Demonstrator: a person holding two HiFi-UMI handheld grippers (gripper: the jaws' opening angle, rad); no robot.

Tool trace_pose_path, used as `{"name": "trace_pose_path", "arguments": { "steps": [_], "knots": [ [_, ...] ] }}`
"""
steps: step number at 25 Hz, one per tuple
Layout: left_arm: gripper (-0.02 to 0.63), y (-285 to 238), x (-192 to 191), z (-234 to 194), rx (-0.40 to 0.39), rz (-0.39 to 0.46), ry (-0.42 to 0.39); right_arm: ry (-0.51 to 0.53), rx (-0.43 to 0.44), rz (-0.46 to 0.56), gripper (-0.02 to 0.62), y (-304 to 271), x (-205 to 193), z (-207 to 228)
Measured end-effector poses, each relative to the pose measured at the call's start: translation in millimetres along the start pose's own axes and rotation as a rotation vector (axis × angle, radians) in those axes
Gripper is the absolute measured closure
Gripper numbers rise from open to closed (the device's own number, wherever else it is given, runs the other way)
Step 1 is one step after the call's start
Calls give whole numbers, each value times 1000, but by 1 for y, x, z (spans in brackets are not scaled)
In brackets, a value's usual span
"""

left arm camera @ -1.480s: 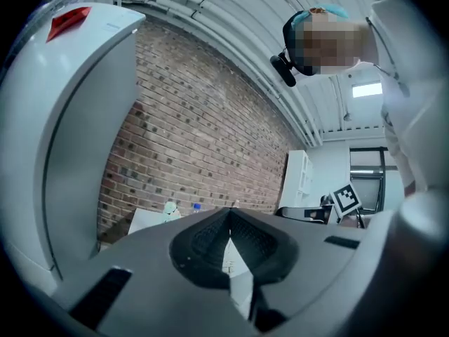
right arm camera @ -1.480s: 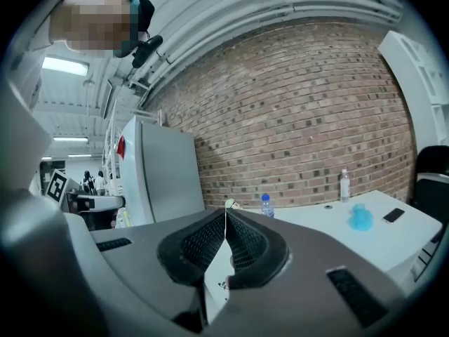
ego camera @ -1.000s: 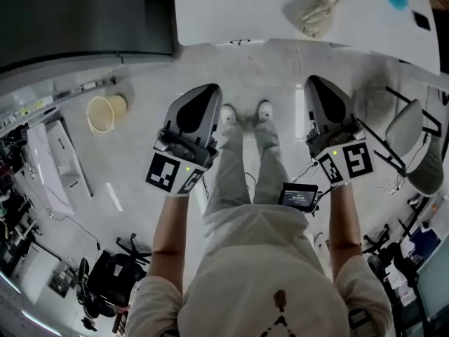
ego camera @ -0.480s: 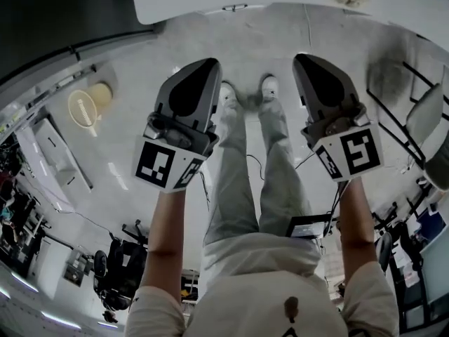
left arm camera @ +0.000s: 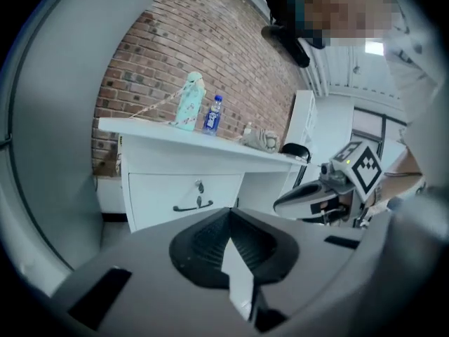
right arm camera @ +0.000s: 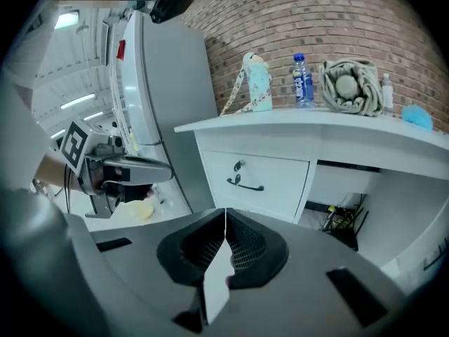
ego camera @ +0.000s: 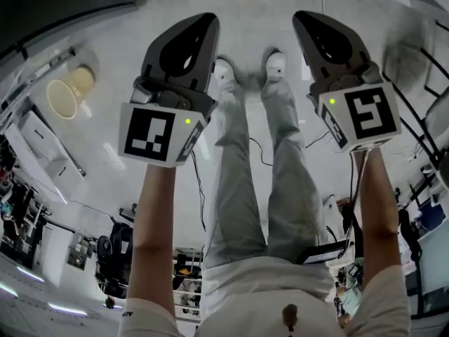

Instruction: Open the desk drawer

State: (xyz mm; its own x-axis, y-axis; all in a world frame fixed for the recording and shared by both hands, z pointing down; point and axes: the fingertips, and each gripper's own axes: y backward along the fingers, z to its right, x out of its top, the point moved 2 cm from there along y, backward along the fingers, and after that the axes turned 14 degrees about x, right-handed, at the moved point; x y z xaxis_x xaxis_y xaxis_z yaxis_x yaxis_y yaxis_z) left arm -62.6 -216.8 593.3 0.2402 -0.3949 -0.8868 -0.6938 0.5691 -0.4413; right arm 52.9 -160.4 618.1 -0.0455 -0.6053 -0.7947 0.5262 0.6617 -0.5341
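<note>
Behind everything runs the red brick wall (right arm camera: 337, 20), and against it stands the white desk (right arm camera: 365, 128), facing you. The drawer (right arm camera: 277, 181) sits directly under the desktop at the desk's left end, with the open knee space to its right. It is shut, its white front flush with the frame and turned squarely toward you. Its long axis runs level, along the desk's front edge.

Your left gripper (left arm camera: 228, 216) and right gripper (right arm camera: 224, 213) are both held out in front of you, well apart from the desk. Each has its jaws pressed together with nothing between them. The cubes on them carry only black-and-white square patterns, no words.

On the desktop, from left to right, stand a mint-green flask (right arm camera: 258, 83) with a strap, a clear bottle (right arm camera: 302, 81) with a blue label and cap, and a bundled grey cloth (right arm camera: 349, 86). The print on the bottle's label is too small to read, and no brand shows on the flask.

On the drawer front the dark handle (right arm camera: 245, 184) is a slim bar lying level, along the drawer's long axis. The small lock (right arm camera: 239, 166) sits just above its middle.
</note>
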Motion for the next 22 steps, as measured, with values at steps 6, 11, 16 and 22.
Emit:
{"name": "trace_pose_path", "arguments": {
  "steps": [6,11,16,22],
  "knots": [
    [598,-24,-42,-14,74,-101,-249,192,-8,-127,569,-33,-19,6],
    [597,-60,-36,-26,84,-84,-430,340,-6,-216,569,-69,-15,24],
    [597,-100,-34,-32,81,-85,-678,498,-37,-298,568,-107,2,46],
    [499,-133,-32,-34,89,-89,-935,751,-56,-411,566,-136,15,60]
  ]
}}
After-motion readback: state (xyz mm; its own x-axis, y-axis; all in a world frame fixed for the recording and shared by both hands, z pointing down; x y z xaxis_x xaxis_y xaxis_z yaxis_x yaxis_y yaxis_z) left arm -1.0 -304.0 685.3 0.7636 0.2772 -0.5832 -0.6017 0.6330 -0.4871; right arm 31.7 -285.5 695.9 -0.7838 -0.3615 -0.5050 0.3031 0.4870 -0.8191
